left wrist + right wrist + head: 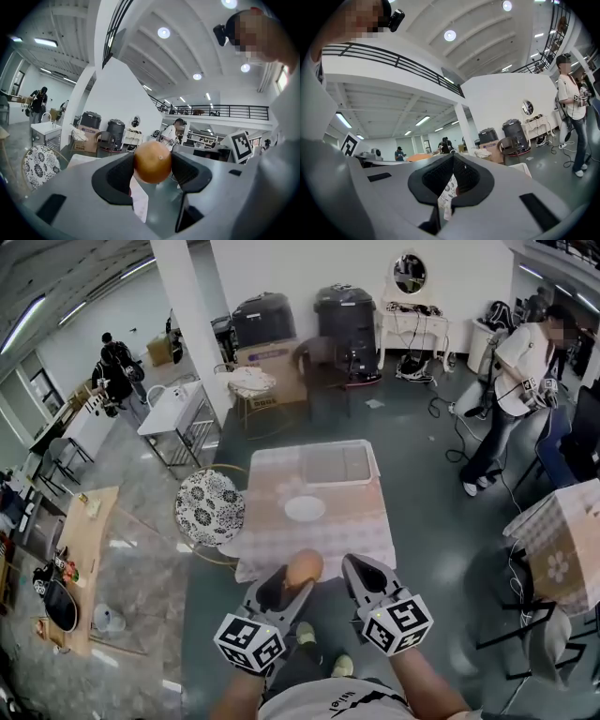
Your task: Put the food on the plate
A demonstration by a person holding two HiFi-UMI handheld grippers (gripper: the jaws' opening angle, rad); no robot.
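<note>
The left gripper (pixel 292 579) is closest in, clamped on a round orange fruit (pixel 152 161). The left gripper view shows the fruit pinched between the two dark pads, one pressing on each side. In the head view the fruit (pixel 304 565) sits at the jaw tips over the near edge of the table (pixel 281 542); how high it is held above the cloth cannot be told. Just to its right, the right gripper (pixel 360 570) has its jaws brought together with nothing between them. Its own view shows the pads meeting at the tip, with only a thin slit lower down. A marker cube rides on each gripper, close to the person's arms. The table wears a pale checked cloth. The white plate (pixel 306 509) lies bare near the table's middle, beyond the fruit and apart from it. A shallow grey tray (pixel 337 463) rests at the far end of the table. A chair (pixel 210 506) with a black-and-white patterned seat stands against the table's left side.
</note>
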